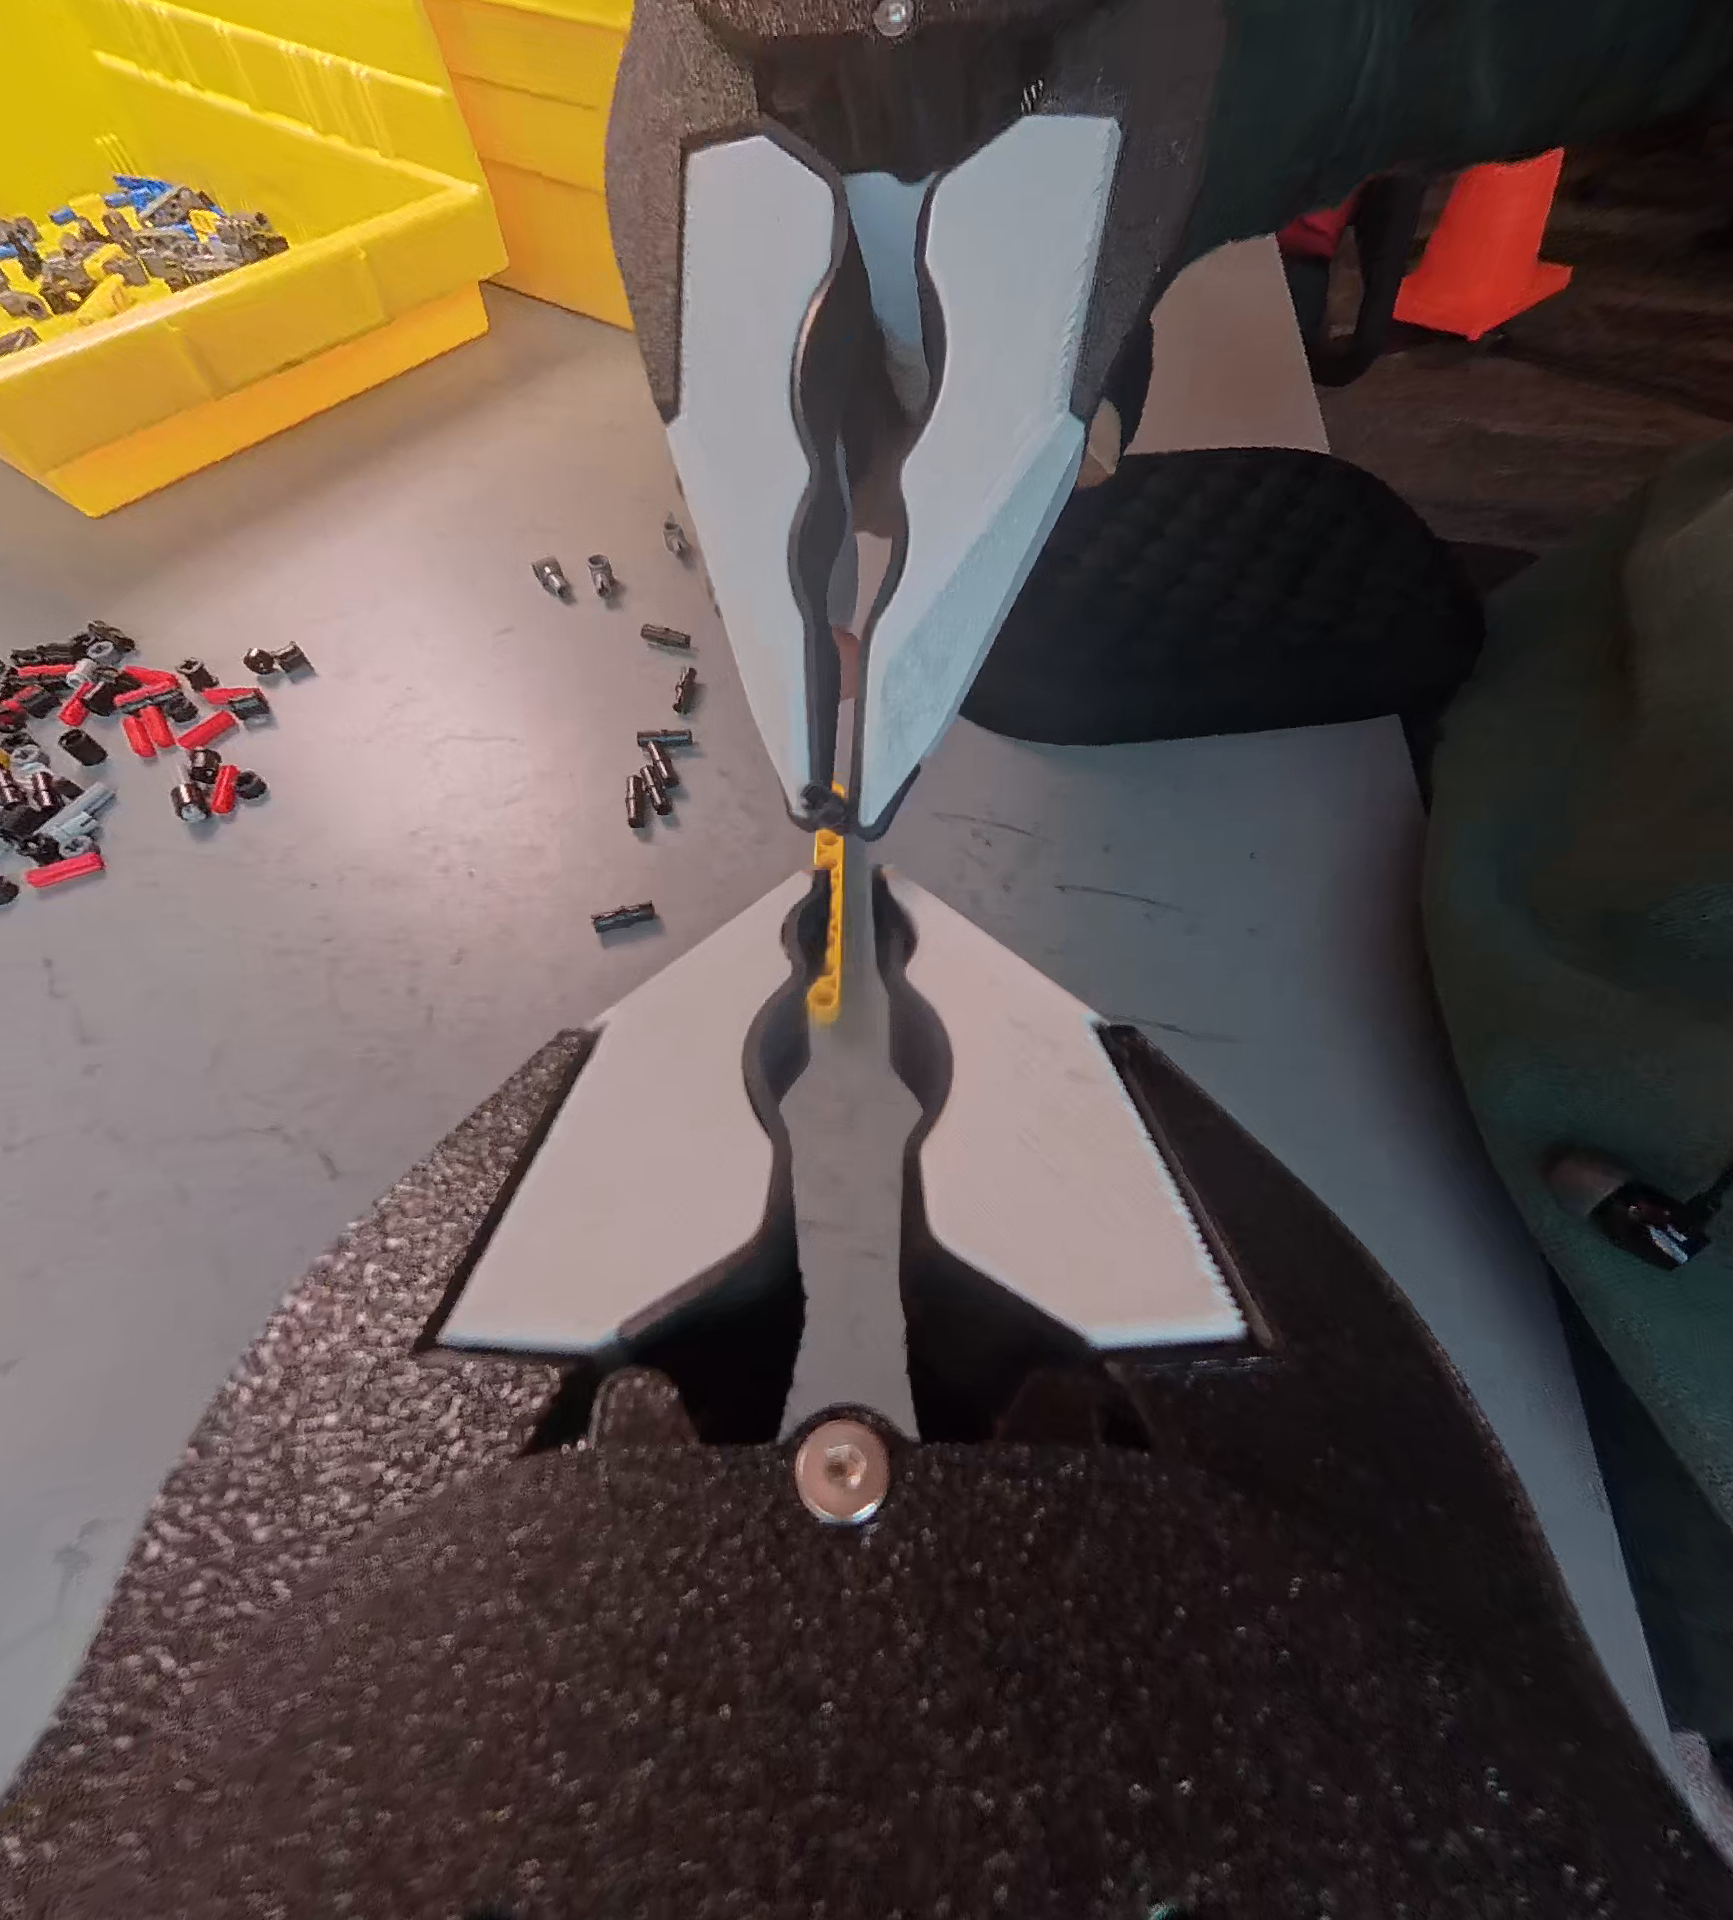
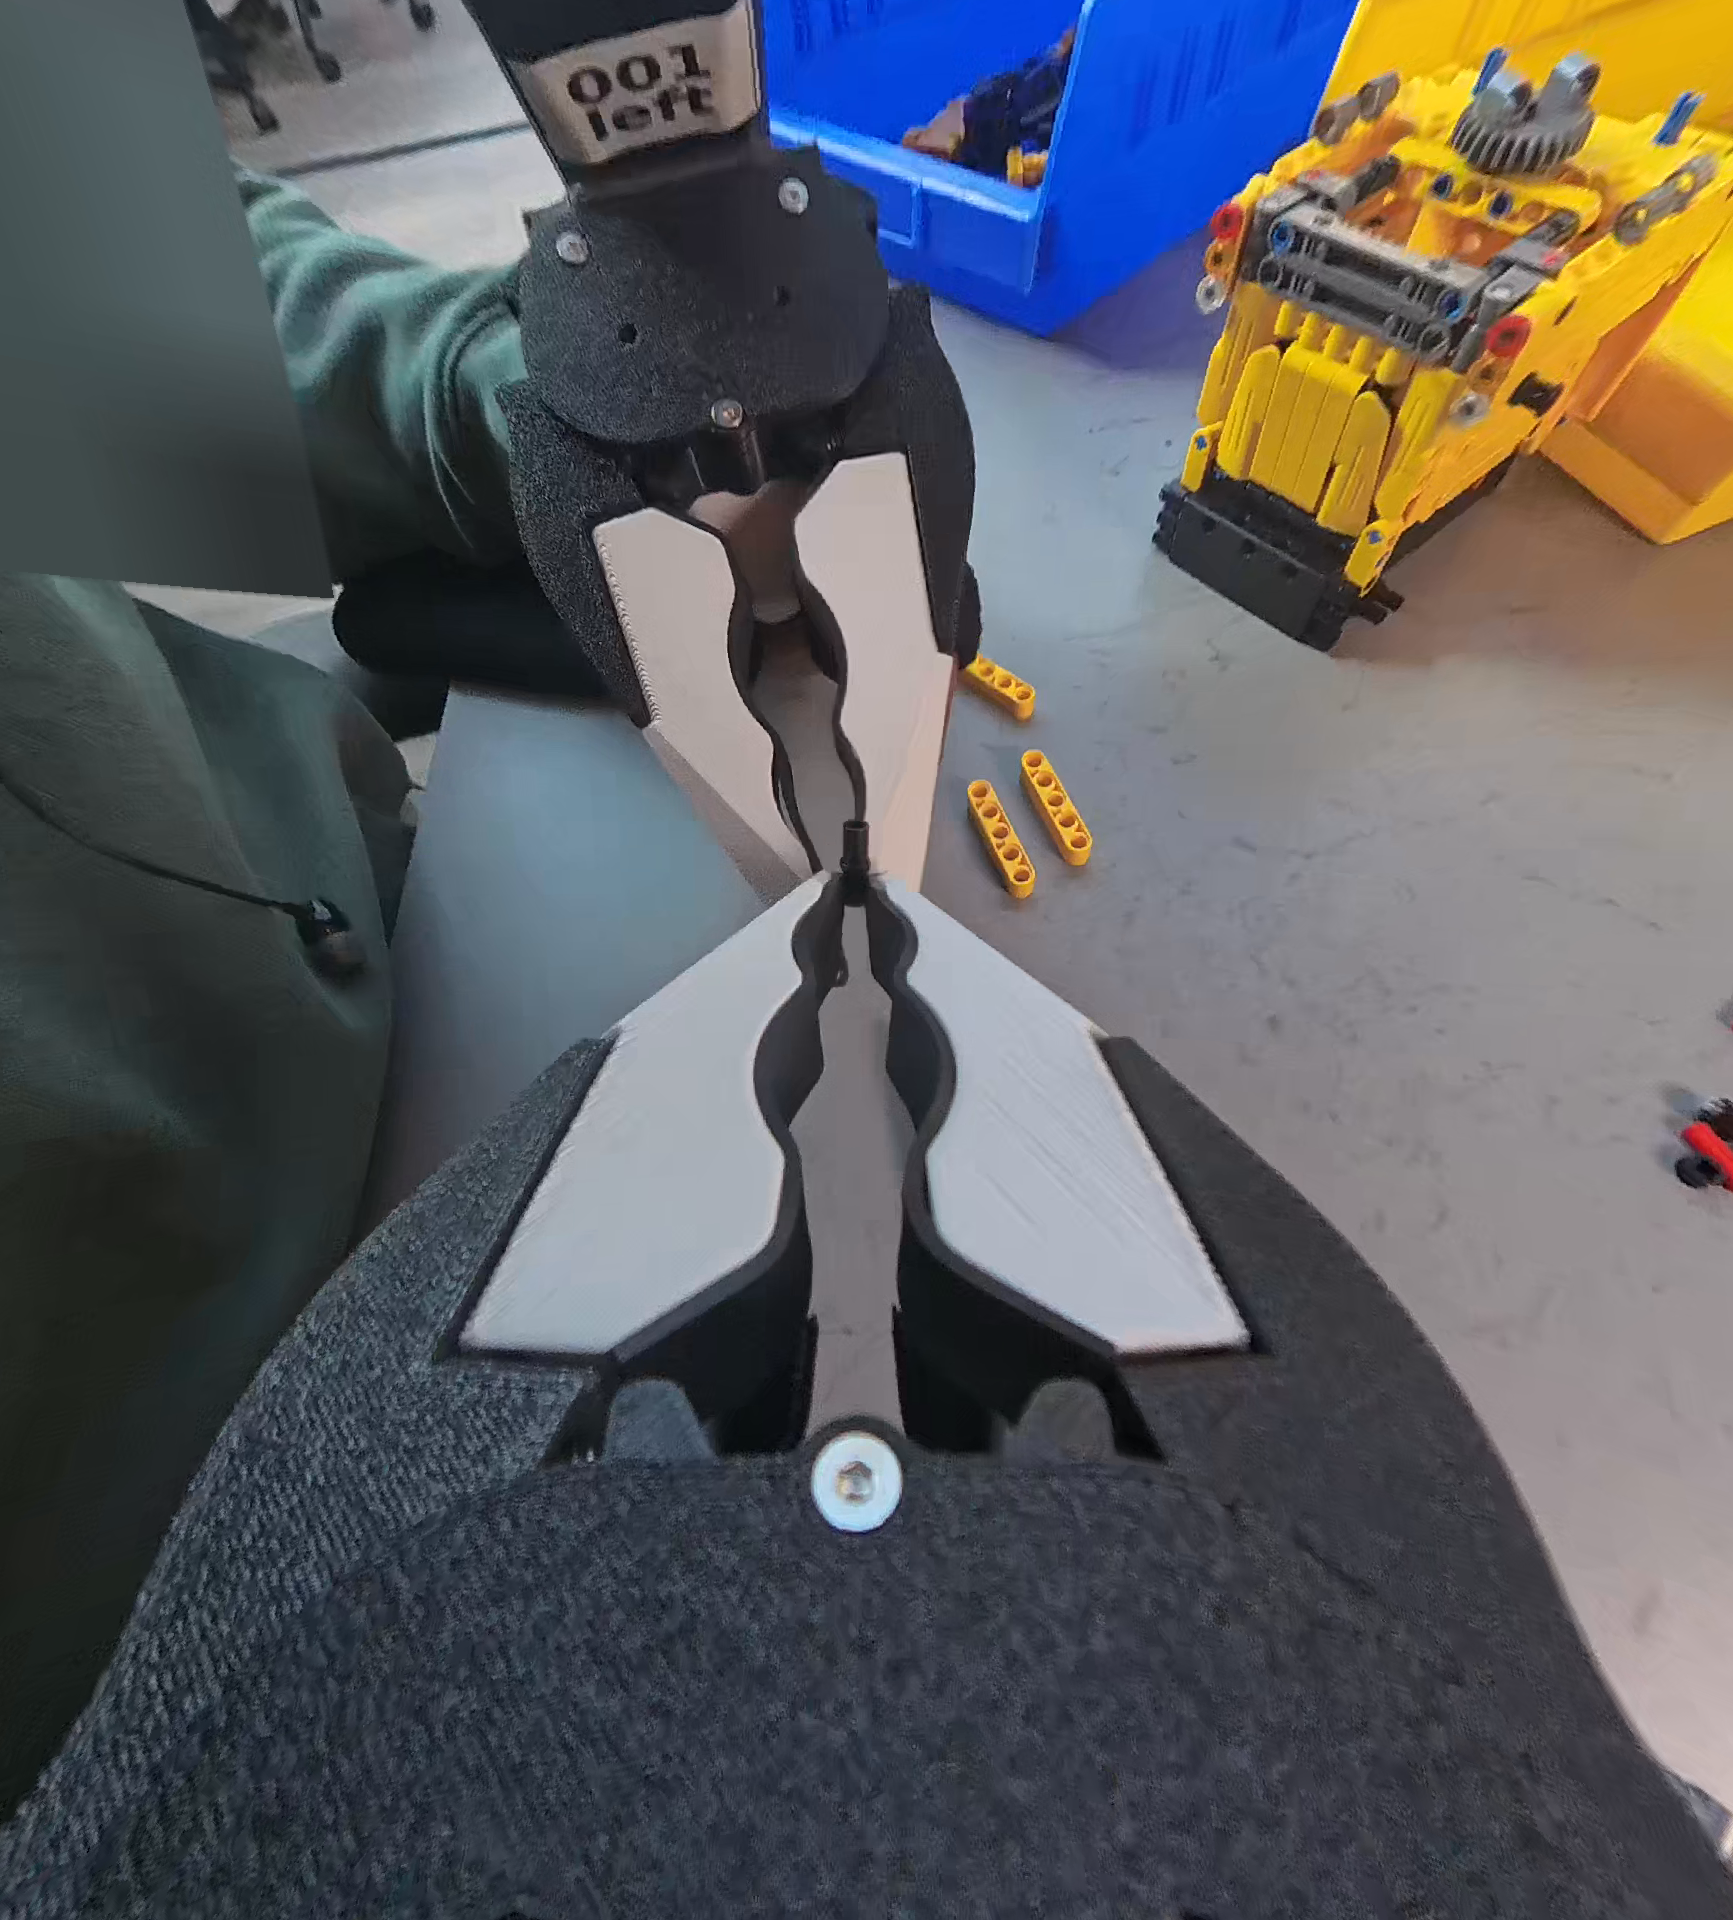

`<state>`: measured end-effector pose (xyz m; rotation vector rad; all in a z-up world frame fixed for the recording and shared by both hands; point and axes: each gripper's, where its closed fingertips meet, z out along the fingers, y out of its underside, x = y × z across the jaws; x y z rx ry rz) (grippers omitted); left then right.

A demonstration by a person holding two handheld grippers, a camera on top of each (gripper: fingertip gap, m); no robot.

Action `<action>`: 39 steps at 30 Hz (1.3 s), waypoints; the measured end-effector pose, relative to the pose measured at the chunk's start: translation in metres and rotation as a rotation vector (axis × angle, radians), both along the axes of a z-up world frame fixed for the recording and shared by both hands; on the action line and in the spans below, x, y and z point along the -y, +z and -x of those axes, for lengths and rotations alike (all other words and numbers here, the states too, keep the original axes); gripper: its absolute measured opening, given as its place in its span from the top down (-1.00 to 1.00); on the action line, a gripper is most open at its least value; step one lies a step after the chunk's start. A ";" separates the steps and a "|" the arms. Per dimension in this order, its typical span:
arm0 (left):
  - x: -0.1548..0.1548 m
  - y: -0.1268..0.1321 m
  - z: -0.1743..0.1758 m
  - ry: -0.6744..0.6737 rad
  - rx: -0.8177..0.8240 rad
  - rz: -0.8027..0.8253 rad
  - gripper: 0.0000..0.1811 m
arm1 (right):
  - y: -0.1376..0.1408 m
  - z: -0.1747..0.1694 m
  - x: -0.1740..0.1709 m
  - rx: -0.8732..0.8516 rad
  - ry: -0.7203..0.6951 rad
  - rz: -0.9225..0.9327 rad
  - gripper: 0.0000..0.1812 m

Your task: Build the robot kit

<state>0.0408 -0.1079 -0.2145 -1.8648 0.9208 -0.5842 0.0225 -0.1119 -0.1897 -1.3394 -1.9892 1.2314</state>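
My left tongs (image 1: 844, 883) are closed on 1 thin yellow beam (image 1: 826, 940). It is held on edge above the counter (image 1: 374, 1039), with its row of holes running away from the camera. My right tongs (image 2: 847, 900) are pinched on 1 short black pin (image 2: 854, 850). The 2 sets of tips meet nose to nose, so the pin sits right at the far end of the beam. I cannot tell whether the two are actually touching.

Both pieces look like hard, light plastic, stiff and smooth. I judge the beam is best gripped across its flat faces near the middle, leaving the end holes free. The pin is tiny and round and would likely twist or pop out of a loose pinch. I would hold it across 1 half of its barrel and leave the other half proud.

- 3 more yellow beams (image 2: 999, 837) lie loose on the counter, just beyond the tips.
- 1 yellow model vehicle (image 2: 1413, 343) stands farther back.
- 1 blue bin (image 2: 945, 208) stands beside the vehicle.
- 1 yellow bin (image 1: 218, 343) holds dark and blue pieces.
- 1 heap of red, black and grey pieces (image 1: 41, 769) sits near that bin.
- A scatter of black pins (image 1: 656, 774) is too small and bunched for me to count surely.
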 end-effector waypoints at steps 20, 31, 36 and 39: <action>0.005 0.066 0.013 -0.026 0.496 0.027 0.91 | 0.031 0.003 0.000 -0.270 -0.068 -0.071 0.96; 0.002 0.058 0.014 0.015 0.399 -0.016 0.94 | 0.022 0.010 -0.002 -0.274 -0.116 -0.273 0.95; 0.004 0.076 0.020 -0.006 0.553 0.004 0.80 | 0.038 0.010 -0.004 -0.333 -0.139 -0.146 0.96; 0.007 0.085 0.026 -0.053 0.728 0.120 0.79 | 0.057 0.007 -0.001 -0.416 -0.128 -0.044 0.96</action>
